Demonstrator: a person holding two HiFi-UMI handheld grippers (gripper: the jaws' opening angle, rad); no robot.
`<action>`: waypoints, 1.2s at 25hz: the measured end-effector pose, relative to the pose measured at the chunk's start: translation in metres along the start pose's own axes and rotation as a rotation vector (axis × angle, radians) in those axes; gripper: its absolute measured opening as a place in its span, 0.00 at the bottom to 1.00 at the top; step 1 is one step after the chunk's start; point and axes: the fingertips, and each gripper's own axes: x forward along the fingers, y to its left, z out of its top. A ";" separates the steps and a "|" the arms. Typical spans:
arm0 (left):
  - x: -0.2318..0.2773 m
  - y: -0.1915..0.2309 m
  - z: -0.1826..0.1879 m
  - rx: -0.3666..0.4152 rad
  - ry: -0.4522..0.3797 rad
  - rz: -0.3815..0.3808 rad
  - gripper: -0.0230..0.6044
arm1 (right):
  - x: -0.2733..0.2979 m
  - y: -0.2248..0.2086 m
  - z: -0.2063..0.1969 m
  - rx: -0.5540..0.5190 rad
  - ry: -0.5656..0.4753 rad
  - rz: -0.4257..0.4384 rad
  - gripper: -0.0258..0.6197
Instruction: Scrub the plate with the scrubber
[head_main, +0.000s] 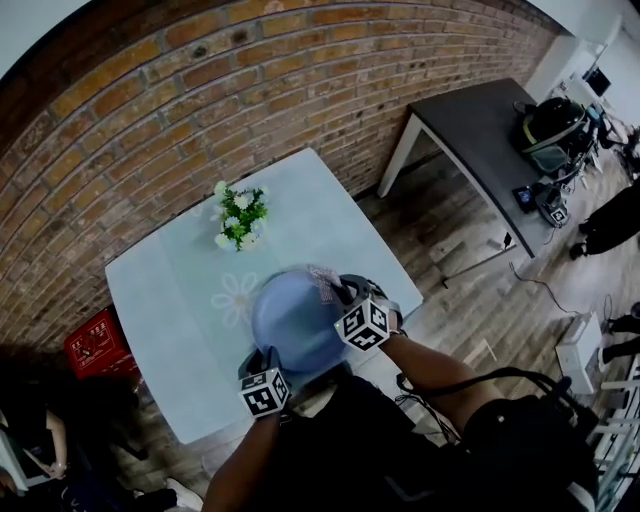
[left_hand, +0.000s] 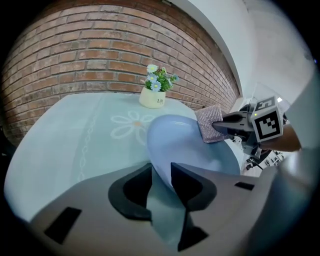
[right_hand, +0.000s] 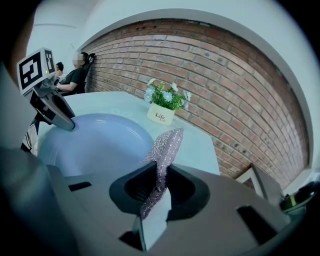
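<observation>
A red brick wall (head_main: 150, 90) runs from nine to one o'clock behind the pale counter (head_main: 150, 300). Wooden floor (head_main: 450, 240) and a dark table (head_main: 470, 130) lie at two o'clock.

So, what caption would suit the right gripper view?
Right gripper pinching a glittery scrubber beside a blue plate, left gripper at its far rim.

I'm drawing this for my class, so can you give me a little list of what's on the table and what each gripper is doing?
plate: light blue, at the table's near edge
scrubber: sparkly, at the plate's rim
right gripper: shut on the scrubber
left gripper: jaws apart, the plate's rim between them
flower pot: white, small flowers, beyond the plate
table: pale cloth with a daisy print
brick wall: behind the table
</observation>
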 end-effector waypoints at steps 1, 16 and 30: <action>0.000 0.000 0.000 0.004 0.004 -0.006 0.24 | -0.002 0.001 -0.002 0.007 0.006 -0.007 0.15; 0.000 -0.002 0.001 0.084 0.057 -0.113 0.29 | -0.031 0.015 -0.027 0.132 0.089 -0.124 0.15; 0.002 -0.004 0.004 0.141 0.068 -0.176 0.31 | -0.059 0.039 -0.042 0.258 0.117 -0.194 0.15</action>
